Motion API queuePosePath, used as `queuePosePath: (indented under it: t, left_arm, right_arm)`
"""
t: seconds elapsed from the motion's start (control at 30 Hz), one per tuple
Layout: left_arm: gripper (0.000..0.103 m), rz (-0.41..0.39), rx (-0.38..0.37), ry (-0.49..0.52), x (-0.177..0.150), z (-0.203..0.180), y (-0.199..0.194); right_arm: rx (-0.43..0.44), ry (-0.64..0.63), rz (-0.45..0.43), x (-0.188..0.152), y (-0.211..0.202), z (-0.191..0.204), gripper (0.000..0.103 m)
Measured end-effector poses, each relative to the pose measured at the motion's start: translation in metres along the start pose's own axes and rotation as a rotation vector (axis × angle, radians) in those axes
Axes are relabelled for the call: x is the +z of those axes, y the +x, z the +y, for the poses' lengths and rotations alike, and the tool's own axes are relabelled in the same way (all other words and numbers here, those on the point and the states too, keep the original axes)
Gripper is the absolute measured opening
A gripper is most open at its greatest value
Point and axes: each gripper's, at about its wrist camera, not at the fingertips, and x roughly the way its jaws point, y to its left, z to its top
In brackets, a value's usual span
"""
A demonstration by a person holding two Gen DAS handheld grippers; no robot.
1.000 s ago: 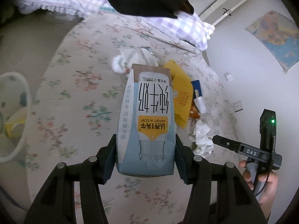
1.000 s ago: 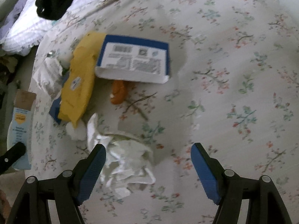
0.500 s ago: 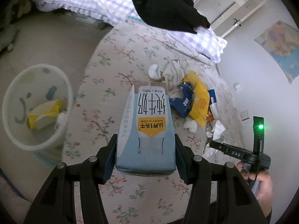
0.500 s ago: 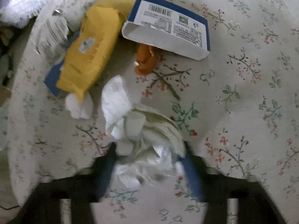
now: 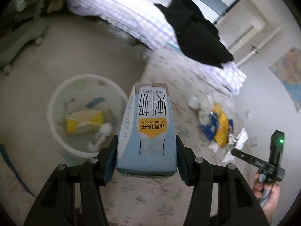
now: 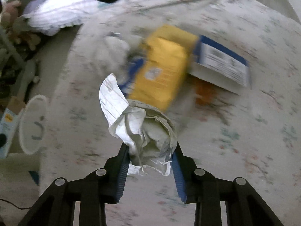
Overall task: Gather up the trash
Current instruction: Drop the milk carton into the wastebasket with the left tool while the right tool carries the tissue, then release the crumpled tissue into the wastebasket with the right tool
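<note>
My left gripper (image 5: 146,142) is shut on a light-blue milk carton (image 5: 150,130), held upright above the bed's edge, just right of a white waste bin (image 5: 54,101) on the floor. The bin holds a yellow carton and a small bottle. In the right wrist view my right gripper (image 6: 150,147) has its jaws closing, and the pads press on a wad of crumpled white paper (image 6: 143,126) held above the floral sheet. Behind it lie a yellow packet (image 6: 163,71), a blue-and-white box (image 6: 222,64) and an orange scrap (image 6: 204,96).
The floral bed sheet (image 5: 188,75) carries the trash pile (image 5: 218,124) on its right side. A black garment (image 5: 195,35) lies on a checked quilt (image 5: 131,13) at the far end. The bin (image 6: 32,124) stands left of the bed. A hand (image 5: 267,194) holds the right gripper's handle.
The left gripper carried the carton leftwards from over the bed to beside the bin. The right gripper's jaws closed on the crumpled paper and lifted it off the sheet.
</note>
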Motion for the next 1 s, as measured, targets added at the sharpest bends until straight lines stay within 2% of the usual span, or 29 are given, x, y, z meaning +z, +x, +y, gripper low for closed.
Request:
queuePosePath:
  t: [0.23, 0.27, 0.3, 0.33, 0.43, 0.6, 0.77, 0.93, 1.0]
  left_arm:
    - [0.06, -0.043, 0.092, -0.053, 0.01, 0.044, 0.002]
    - [0.064, -0.041, 0.114, -0.057, 0.011, 0.049, 0.003]
    - [0.079, -0.029, 0.146, -0.064, 0.011, 0.055, 0.006]
    - [0.088, -0.026, 0.176, -0.066, 0.011, 0.057, 0.007]
    - [0.09, -0.057, 0.23, -0.047, 0.01, 0.064, 0.001]
    - [0.094, -0.074, 0.275, -0.017, 0.002, 0.078, -0.012]
    - [0.094, -0.063, 0.303, -0.055, -0.006, 0.104, -0.025]
    - [0.094, -0.049, 0.409, -0.083, -0.015, 0.126, -0.038]
    - [0.094, -0.058, 0.429, -0.073, -0.018, 0.129, -0.042]
  right_arm:
    - [0.085, -0.089, -0.026, 0.019, 0.016, 0.065, 0.039]
    - [0.102, -0.095, -0.02, 0.022, 0.022, 0.074, 0.039]
    - [0.113, -0.099, -0.017, 0.023, 0.026, 0.081, 0.039]
    - [0.126, -0.106, -0.013, 0.025, 0.033, 0.091, 0.039]
    - [0.15, -0.118, -0.004, 0.027, 0.045, 0.112, 0.039]
    - [0.188, -0.134, 0.018, 0.033, 0.069, 0.147, 0.039]
    - [0.213, -0.157, 0.04, 0.033, 0.094, 0.18, 0.04]
    - [0.241, -0.184, 0.053, 0.028, 0.114, 0.211, 0.041]
    - [0.245, -0.195, 0.053, 0.026, 0.119, 0.22, 0.042]
